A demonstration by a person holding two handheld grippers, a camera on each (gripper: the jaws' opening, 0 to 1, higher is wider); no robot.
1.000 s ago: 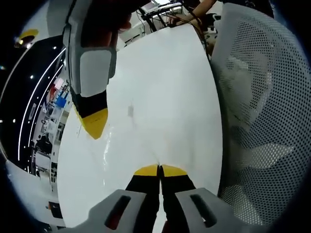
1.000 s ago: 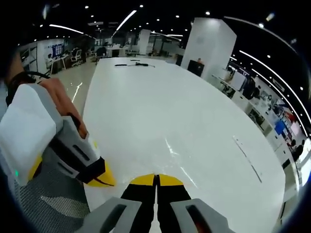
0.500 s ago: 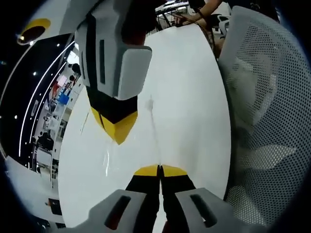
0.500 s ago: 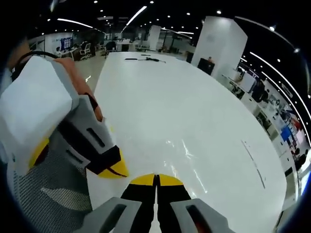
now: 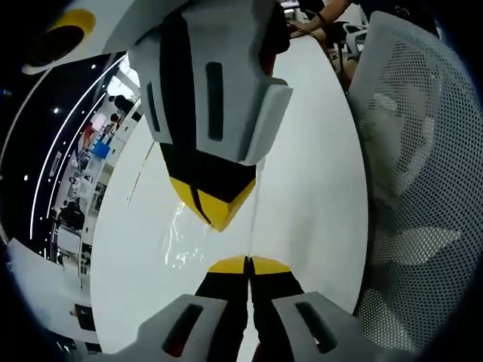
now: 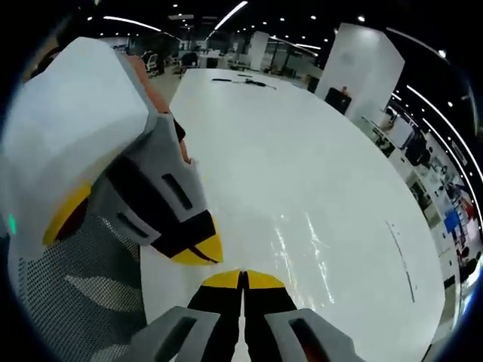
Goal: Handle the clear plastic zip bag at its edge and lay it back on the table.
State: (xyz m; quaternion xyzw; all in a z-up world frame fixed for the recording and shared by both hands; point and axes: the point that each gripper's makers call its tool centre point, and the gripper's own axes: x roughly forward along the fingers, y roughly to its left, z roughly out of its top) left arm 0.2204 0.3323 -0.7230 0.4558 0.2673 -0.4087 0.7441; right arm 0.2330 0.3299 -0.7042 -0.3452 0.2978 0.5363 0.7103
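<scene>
The clear plastic zip bag lies flat on the white tabletop, showing as a patch of crinkled glare and thin bright creases; in the right gripper view the same bag reads as pale streaks of shine on the tabletop. In the left gripper view the bag sits just beyond and to the left of the left tool, whose yellow tips are pressed together; whether a bag edge is caught between them cannot be told. A thin pale line, perhaps the bag's edge, runs from those tips up to the right tool, which hangs directly above the bag with its yellow tips also pressed together and close to the left tool's. In the right gripper view the right tool is closed at the bottom, the bag's glare just beyond it to the right, and the left tool comes in from the left, tips together and nearly touching the right tool's, held by a hand. Beside the bag's near edge of the tabletop stands a white mesh chair back, seen again in the right gripper view. Far across the tabletop from the bag lie dark cables, with an office hall under ceiling lights beyond.
</scene>
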